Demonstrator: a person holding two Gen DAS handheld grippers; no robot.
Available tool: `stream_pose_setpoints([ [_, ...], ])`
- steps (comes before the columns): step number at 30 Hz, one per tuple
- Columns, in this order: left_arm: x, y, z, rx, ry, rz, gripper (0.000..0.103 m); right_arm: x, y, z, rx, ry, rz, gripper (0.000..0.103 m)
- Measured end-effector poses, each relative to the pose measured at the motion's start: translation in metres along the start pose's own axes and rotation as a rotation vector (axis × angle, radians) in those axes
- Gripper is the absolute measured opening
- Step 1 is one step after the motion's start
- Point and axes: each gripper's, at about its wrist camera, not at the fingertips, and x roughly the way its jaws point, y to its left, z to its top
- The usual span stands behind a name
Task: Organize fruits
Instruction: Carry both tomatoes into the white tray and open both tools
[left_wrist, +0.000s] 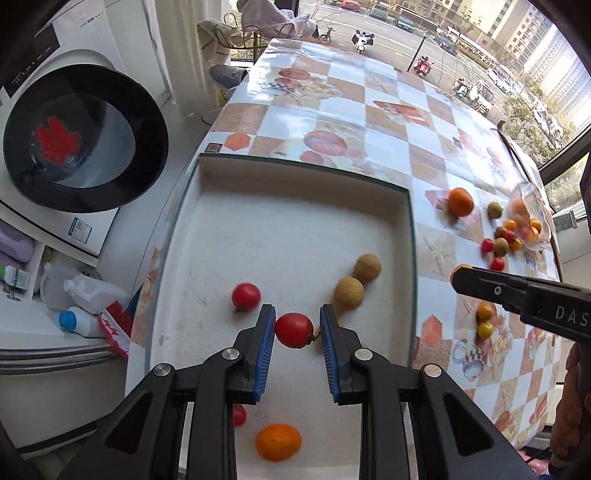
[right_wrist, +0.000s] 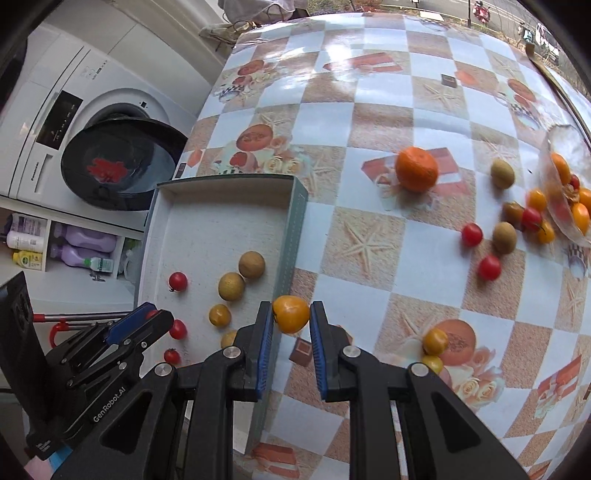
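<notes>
Left tongs (left_wrist: 297, 328): closed on a red cherry tomato (left_wrist: 294, 329), over the white tray (left_wrist: 295, 236). Right tongs (right_wrist: 291, 317): gripping a yellow cherry tomato (right_wrist: 291, 313) above the tray's right wall. Tray holds two longans (left_wrist: 356, 282), an orange (left_wrist: 277, 447), more tomatoes. Remaining fruits lie scattered on the tabletop (right_wrist: 369, 110) beside a glass bowl (right_wrist: 565, 147).
</notes>
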Motion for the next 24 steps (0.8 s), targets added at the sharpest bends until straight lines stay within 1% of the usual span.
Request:
stream_pose_setpoints([
  [5,0.025,0.018,0.034,-0.006,0.000,0.029,0.027,0.030,0.024,0.027,-0.047,0.013,-0.007,0.022],
  [10,0.047,0.027,0.056,-0.006,0.010,0.053,0.027,0.054,0.034,0.046,-0.060,0.028,-0.029,0.022],
  [16,0.063,0.030,0.063,0.004,0.035,0.073,0.027,0.072,0.036,0.062,-0.059,0.042,-0.050,0.022],
  [21,0.074,0.032,0.061,0.014,0.058,0.086,0.027,0.085,0.038,0.064,-0.079,0.066,-0.065,0.022],
  [24,0.075,0.031,0.060,0.028,0.051,0.092,0.027,0.092,0.038,0.064,-0.087,0.076,-0.079,0.022],
])
